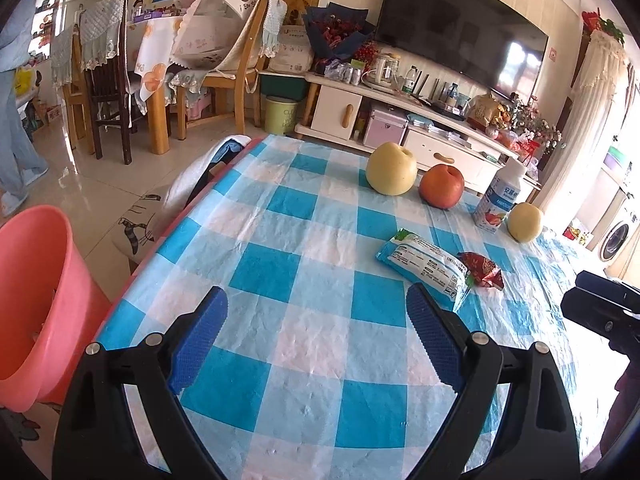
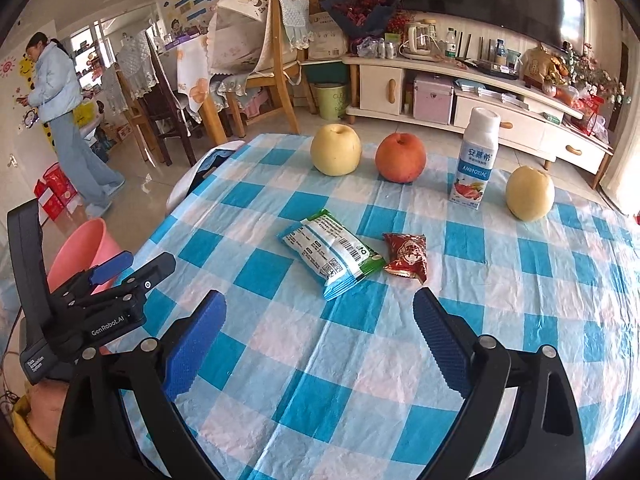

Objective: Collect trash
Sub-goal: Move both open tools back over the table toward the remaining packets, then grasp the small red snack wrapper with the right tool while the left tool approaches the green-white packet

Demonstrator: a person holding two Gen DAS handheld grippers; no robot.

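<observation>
**Trash on Checked Table, Both Tools Empty**

Left wrist view: the left gripper (image 1: 316, 312) is seen spread wide, nothing between its blue pads. A blue-and-white plastic snack wrapper (image 1: 426, 266) lies just ahead, touching a small red foil packet (image 1: 482, 270). A pink plastic bin (image 1: 38, 300) stands beside the table (left edge).

Right wrist view: the right gripper (image 2: 320, 316) is likewise wide and empty, the wrapper (image 2: 330, 254) just beyond it.

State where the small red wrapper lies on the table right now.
In both wrist views, the red wrapper lies on the checked tablecloth against the right end of the blue-and-white packet, nearer the cameras than the fruit and bottle.
</observation>
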